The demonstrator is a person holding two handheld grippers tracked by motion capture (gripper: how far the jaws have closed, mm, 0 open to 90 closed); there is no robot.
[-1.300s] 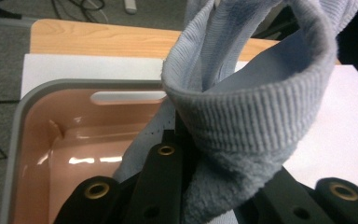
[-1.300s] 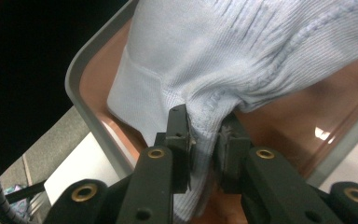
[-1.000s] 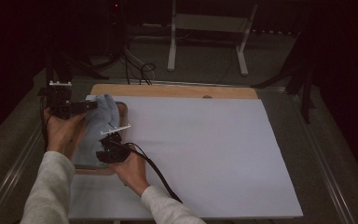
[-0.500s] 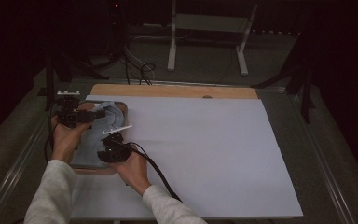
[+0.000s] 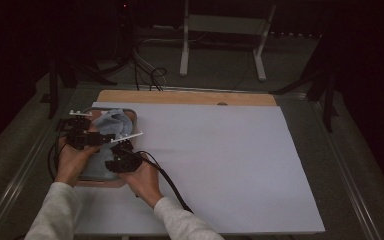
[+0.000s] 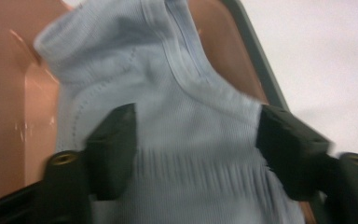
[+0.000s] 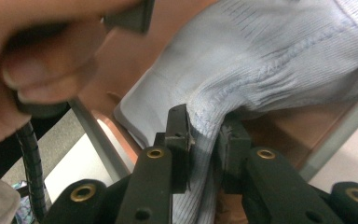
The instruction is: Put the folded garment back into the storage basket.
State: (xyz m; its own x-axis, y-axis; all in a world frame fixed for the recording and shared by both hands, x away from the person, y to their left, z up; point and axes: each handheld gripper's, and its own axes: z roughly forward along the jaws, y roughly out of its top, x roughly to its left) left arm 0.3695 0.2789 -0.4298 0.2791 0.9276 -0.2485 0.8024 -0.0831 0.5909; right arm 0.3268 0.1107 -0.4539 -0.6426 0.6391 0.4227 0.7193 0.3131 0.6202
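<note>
Light-blue garment (image 5: 109,131) bunched on brown tray (image 5: 130,116), at left end of white counter (image 5: 230,165). Right gripper (image 7: 205,140) clamped on a fold at garment's near edge. Left gripper (image 6: 191,140) half open over the fabric, jaws just closing, cloth spanning between them, grip not confirmed.

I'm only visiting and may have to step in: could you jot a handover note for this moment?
Right gripper: fingers shut on a fold of the light blue garment.
Left gripper: fingers have just been closing, garment between them, not yet pinched.
Garment lies bunched in the brown tray at the white sheet's left edge.
Done: one hold made.
Left: probably finish the left hold, then lift or spread it.
</note>
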